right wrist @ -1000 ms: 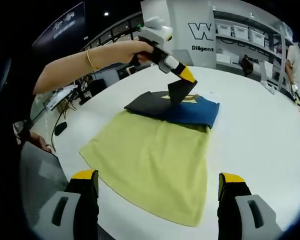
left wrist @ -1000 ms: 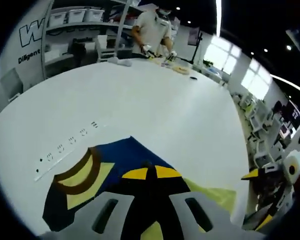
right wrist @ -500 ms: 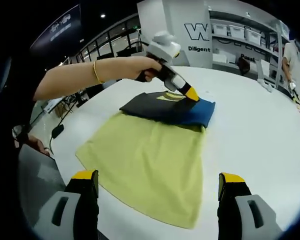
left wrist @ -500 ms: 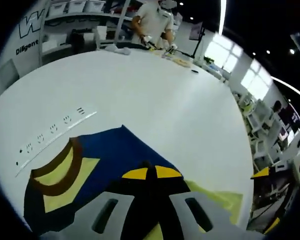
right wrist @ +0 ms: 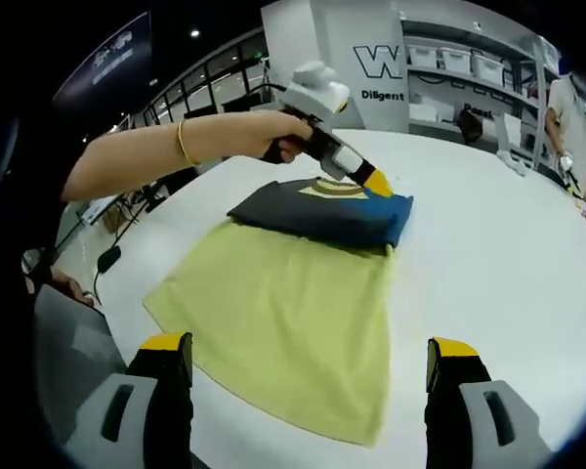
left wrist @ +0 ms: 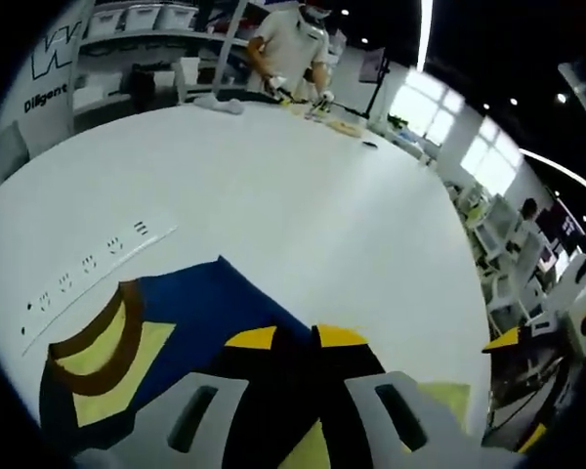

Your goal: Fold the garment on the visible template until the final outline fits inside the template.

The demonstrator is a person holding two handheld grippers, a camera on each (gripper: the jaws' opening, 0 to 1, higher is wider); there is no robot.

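In the right gripper view a person's arm [right wrist: 166, 147] enters from 9 o'clock, and the left hand-held gripper [right wrist: 376, 182] pinches the navy top fold of the garment [right wrist: 293, 322], which lies flat on the white surface [right wrist: 508, 254]. The right hand-held gripper [right wrist: 308, 376] hovers spread at 6 o'clock, empty. To fold well, lay the pinched edge square and smooth any creases. The garment's long axis runs from 6 toward 12, with the collar [left wrist: 103, 337] on the folded end.
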